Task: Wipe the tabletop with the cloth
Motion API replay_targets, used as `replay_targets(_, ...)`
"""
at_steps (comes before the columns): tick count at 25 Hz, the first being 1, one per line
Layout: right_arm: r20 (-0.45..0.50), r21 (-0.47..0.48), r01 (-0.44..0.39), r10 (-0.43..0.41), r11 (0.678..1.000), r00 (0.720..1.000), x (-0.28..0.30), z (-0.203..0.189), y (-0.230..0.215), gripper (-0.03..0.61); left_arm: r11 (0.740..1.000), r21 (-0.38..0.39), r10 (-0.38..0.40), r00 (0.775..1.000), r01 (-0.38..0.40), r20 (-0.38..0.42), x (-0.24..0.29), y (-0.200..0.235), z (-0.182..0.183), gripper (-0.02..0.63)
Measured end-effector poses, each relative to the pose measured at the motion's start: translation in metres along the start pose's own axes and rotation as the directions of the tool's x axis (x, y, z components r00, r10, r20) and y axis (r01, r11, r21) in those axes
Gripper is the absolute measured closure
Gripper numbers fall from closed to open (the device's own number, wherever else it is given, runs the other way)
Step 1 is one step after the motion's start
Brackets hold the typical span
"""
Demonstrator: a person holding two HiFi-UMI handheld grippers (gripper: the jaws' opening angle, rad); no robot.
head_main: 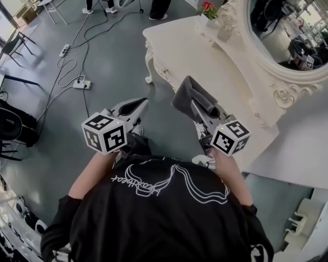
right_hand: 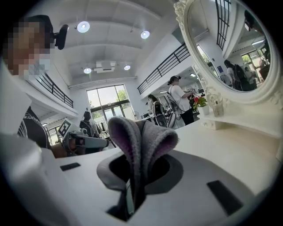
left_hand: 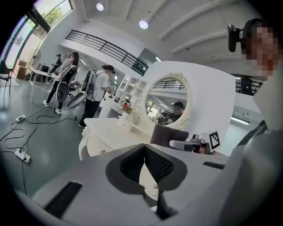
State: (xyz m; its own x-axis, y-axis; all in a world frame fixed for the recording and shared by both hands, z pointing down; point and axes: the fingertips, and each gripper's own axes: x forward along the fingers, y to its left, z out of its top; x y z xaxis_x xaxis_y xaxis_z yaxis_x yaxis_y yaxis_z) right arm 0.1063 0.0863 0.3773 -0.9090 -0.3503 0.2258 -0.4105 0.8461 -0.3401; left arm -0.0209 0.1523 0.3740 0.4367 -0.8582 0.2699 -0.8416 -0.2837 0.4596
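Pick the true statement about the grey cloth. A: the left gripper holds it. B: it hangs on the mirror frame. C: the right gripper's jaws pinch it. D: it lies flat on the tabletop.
C: the grey cloth sticks up from between the closed jaws of the right gripper; the left gripper holds nothing.

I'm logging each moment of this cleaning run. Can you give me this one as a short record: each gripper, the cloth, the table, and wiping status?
left gripper: shut, empty, over the floor beside the table
right gripper: shut on the cloth, above the table's near end
cloth: grey, folded, standing up out of the jaws, not spread on the table
table: white, ornate, with an oval mirror and red flowers at its far end
wiping: apparently not yet begun
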Motion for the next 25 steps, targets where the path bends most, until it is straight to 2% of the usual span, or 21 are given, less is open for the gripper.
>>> replay_targets(6, 0.026, -0.016, 0.055, -0.054, 0.998, 0.998, 0.053, 0.022, -0.043, 0.528, 0.998, 0.031, -0.048, 0.998, 0.049, -0.046, 0.045, 0.059, 0.025, 0.609)
replay_targets(9, 0.041, 0.006, 0.1, -0.1, 0.995, 0.994, 0.083, 0.035, -0.07, 0.528, 0.996, 0.037, -0.083, 0.994, 0.086, -0.073, 0.079, 0.095, 0.049, 0.609)
replay_targets(14, 0.029, 0.056, 0.162, -0.164, 0.985, 0.986, 0.147, 0.057, -0.114, 0.528, 0.986, 0.028, -0.16, 0.979, 0.165, -0.124, 0.135, 0.146, 0.096, 0.609)
replay_targets(21, 0.014, 0.108, 0.233, -0.236, 0.966, 0.972, 0.242, 0.088, -0.163, 0.528, 0.975, 0.06, -0.202, 0.964, 0.214, -0.171, 0.199, 0.233, 0.157, 0.609)
replay_targets(25, 0.016, 0.121, 0.276, -0.28, 0.954, 0.96, 0.274, 0.106, -0.187, 0.528, 0.968, 0.052, -0.232, 0.953, 0.247, -0.197, 0.23, 0.266, 0.174, 0.609)
